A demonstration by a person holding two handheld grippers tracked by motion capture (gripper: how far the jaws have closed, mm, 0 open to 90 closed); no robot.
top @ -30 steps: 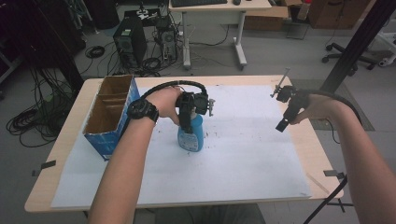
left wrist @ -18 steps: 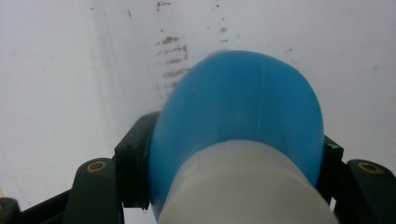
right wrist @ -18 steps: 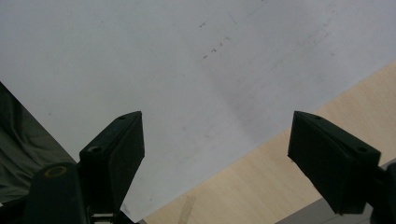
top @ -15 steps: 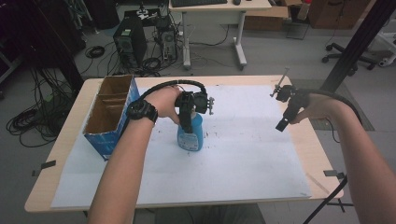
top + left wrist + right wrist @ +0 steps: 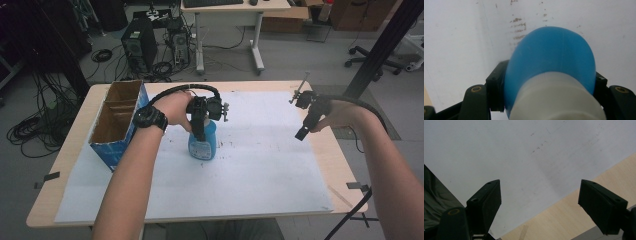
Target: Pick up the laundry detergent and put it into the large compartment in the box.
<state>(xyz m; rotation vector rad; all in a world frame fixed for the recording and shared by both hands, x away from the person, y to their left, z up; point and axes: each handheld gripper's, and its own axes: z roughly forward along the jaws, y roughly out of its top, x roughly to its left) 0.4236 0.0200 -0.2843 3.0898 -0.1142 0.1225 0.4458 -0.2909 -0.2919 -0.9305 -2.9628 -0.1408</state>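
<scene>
- The left claw (image 5: 199, 131) has just narrowed onto the blue bottle (image 5: 202, 144); in the left gripper view its jaws press both sides of the bottle (image 5: 554, 67).
- That probably means the grasp is made and a lift could follow.
- The bottle stands upright on the white sheet (image 5: 260, 165) of the tabletop (image 5: 65, 165), just right of the cardboard box (image 5: 117, 125).
- The right claw (image 5: 301, 131) hangs well right of the bottle, jaws wide and empty.
- Count: one bottle, one box, two claws.
</scene>
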